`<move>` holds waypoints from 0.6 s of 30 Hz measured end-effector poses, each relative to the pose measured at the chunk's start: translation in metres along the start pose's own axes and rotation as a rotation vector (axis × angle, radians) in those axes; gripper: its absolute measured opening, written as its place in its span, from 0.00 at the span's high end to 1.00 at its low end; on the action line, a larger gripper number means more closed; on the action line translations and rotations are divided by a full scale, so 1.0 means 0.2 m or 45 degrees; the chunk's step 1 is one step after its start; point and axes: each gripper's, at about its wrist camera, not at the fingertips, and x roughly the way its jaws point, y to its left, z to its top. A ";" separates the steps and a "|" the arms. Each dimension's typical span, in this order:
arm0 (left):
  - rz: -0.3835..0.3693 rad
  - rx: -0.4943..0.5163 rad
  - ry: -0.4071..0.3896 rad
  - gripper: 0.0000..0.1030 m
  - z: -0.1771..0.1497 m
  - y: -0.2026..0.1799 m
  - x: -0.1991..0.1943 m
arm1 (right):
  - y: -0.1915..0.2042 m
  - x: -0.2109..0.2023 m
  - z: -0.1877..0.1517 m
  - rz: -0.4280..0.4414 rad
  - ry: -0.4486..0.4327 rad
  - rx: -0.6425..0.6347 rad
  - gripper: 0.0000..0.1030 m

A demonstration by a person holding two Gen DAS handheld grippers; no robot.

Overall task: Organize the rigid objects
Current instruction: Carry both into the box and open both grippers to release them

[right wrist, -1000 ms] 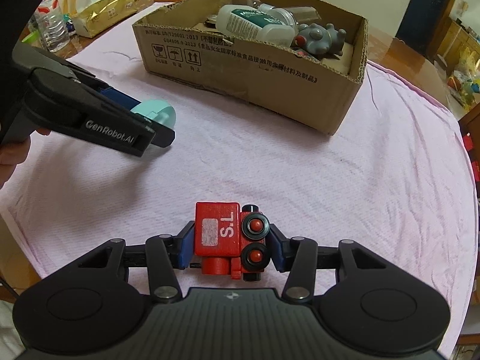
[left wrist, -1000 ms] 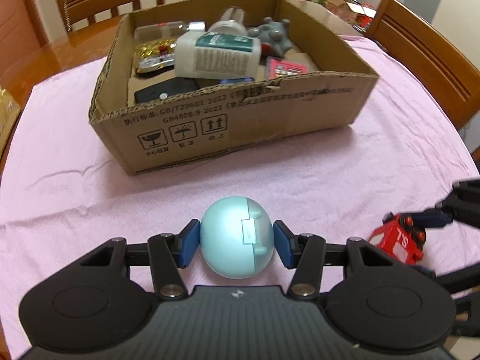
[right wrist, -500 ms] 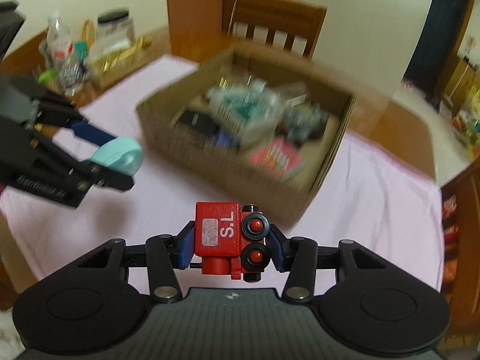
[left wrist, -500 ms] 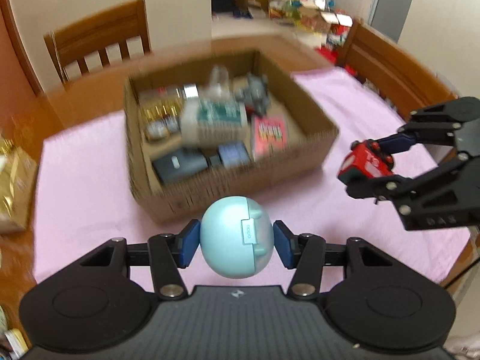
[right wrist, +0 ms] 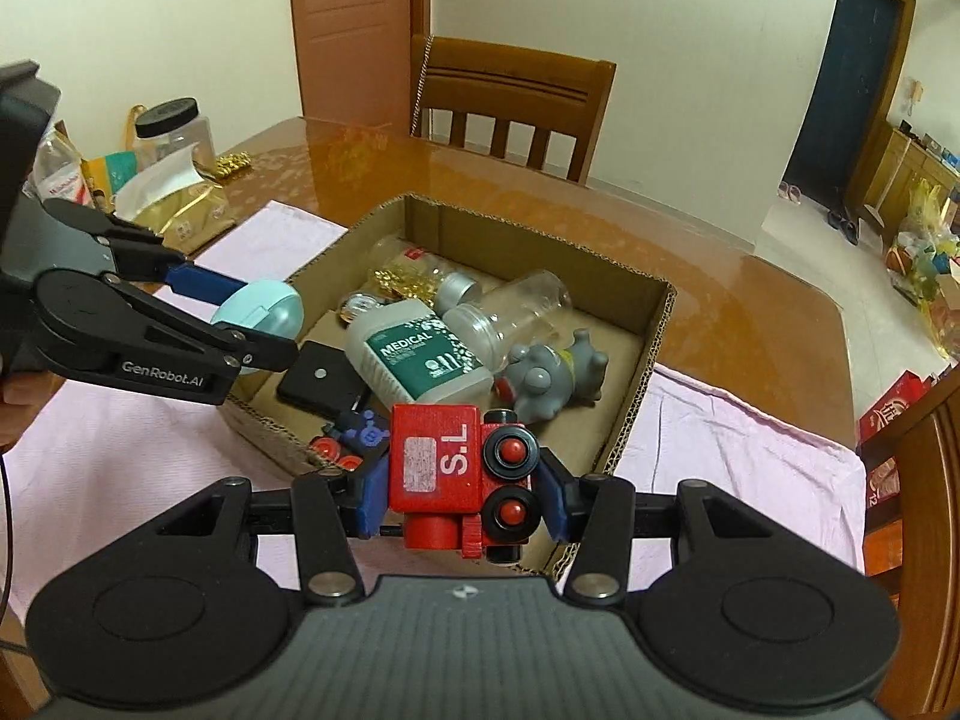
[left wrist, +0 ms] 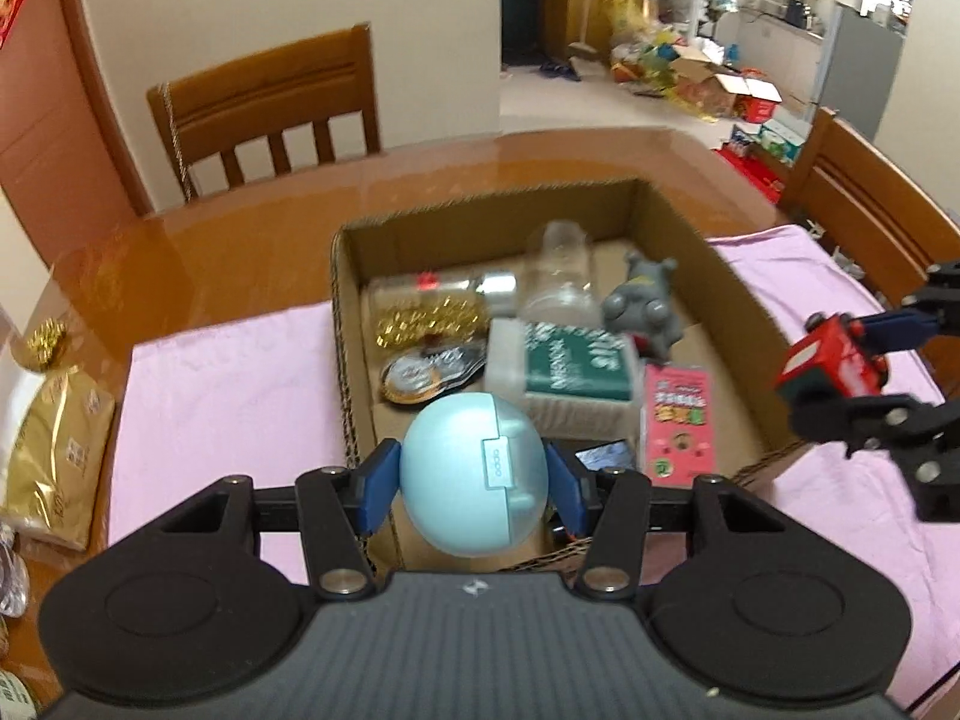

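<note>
Above the near edge of the cardboard box, my left gripper clamps the pale blue egg-shaped case squarely between both pads, held in the air. My right gripper pinches the red toy train at its sides, over the box's near right corner, off the pink cloth.
</note>
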 end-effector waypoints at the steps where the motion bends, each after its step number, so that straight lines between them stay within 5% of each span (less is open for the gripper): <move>1: 0.001 -0.008 0.011 0.50 -0.01 0.01 0.01 | -0.01 0.01 0.01 -0.001 0.007 0.002 0.48; 3: 0.007 -0.037 0.005 0.48 -0.03 0.03 0.04 | -0.01 0.04 0.01 0.003 0.021 0.009 0.48; 8: 0.051 -0.078 -0.103 0.05 -0.05 0.04 -0.04 | -0.03 0.10 0.01 0.005 0.056 0.023 0.48; 18: 0.061 -0.096 -0.184 0.02 -0.10 0.01 -0.22 | -0.04 0.18 0.07 -0.004 0.097 0.045 0.48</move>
